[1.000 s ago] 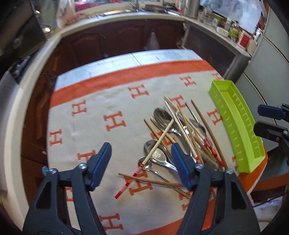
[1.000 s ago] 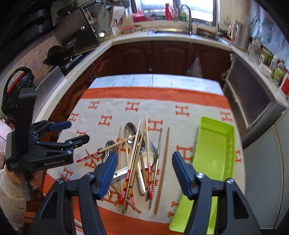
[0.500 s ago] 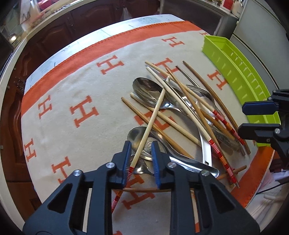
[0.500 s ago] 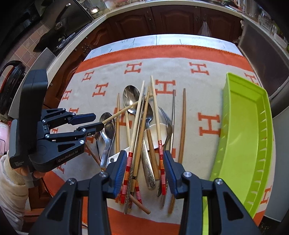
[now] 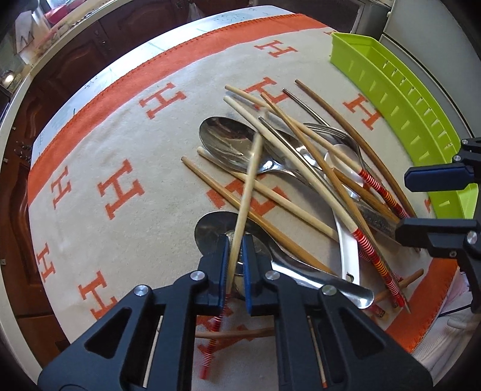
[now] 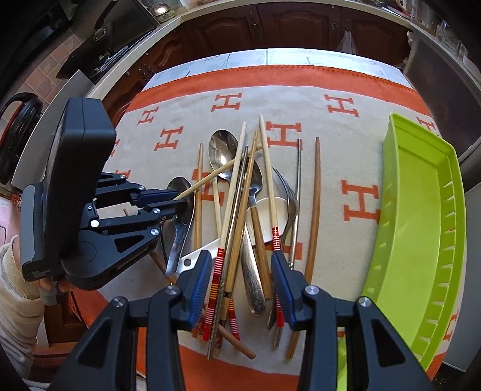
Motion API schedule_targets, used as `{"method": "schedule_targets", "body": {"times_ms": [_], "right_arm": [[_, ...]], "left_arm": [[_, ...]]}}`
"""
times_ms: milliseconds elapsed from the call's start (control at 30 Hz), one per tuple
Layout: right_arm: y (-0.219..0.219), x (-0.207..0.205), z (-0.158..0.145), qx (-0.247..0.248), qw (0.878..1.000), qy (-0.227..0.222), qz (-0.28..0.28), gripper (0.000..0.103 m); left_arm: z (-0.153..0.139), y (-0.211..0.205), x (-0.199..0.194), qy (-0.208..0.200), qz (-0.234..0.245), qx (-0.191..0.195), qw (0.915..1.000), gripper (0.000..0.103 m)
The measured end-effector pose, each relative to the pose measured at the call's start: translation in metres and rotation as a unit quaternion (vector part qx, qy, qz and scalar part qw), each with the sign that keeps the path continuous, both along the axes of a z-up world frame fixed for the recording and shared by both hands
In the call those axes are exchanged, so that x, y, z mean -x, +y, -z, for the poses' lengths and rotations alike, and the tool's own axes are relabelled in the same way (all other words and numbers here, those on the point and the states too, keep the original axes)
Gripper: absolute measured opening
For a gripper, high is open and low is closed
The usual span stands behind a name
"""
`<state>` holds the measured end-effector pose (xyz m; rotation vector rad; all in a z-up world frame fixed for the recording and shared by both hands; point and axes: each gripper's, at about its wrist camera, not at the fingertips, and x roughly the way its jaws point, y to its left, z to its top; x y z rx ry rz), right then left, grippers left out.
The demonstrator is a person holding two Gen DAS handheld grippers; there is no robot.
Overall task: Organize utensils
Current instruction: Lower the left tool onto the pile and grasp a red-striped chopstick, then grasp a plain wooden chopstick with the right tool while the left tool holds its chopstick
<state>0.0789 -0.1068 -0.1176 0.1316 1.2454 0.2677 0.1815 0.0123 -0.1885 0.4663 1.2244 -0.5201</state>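
Observation:
A heap of utensils [image 6: 249,210] lies on the H-patterned cloth: wooden chopsticks, metal spoons, a fork and a white ceramic spoon. My left gripper [image 5: 234,264] is shut on a pale chopstick [image 5: 249,180] with a red-striped end, holding it just above a metal spoon [image 5: 210,228]. In the right wrist view this left gripper [image 6: 163,203] comes in from the left, and the chopstick [image 6: 216,177] slants across the heap. My right gripper [image 6: 240,285] is open, its fingers on either side of the striped handle ends at the near side. A lime-green tray [image 6: 421,240] lies empty to the right.
The orange-bordered cloth [image 5: 120,150] covers a small table ringed by dark kitchen cabinets [image 6: 300,27] and counters. The green tray [image 5: 390,87] runs along the table's right edge. A cream sleeve [image 6: 18,285] holds the left gripper at the near left corner.
My left gripper came down to the heap and shut on the pale striped chopstick, which now looks blurred. The right gripper dropped closer to the handle ends and narrowed, still open.

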Motion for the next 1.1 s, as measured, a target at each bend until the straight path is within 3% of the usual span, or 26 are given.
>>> {"method": "schedule_targets", "body": {"times_ms": [333, 567, 867, 1100], "right_arm": [[0.006, 0.004, -0.002, -0.006, 1.000, -0.005, -0.018, 0.040], [0.019, 0.009, -0.009, -0.017, 0.999, -0.017, -0.046, 0.040], [0.059, 0.017, -0.014, -0.025, 0.990, -0.031, -0.132, 0.040], [0.114, 0.041, 0.012, 0.007, 0.959, -0.006, -0.282, 0.040]], "left_arm": [[-0.017, 0.020, -0.002, -0.010, -0.051, 0.016, 0.9985, 0.004], [-0.048, 0.050, 0.007, -0.037, -0.100, 0.043, 0.9934, 0.004], [-0.086, 0.109, 0.017, -0.095, -0.203, 0.064, 0.9726, 0.004], [-0.099, 0.157, 0.043, -0.110, -0.262, 0.091, 0.9544, 0.004]]}}
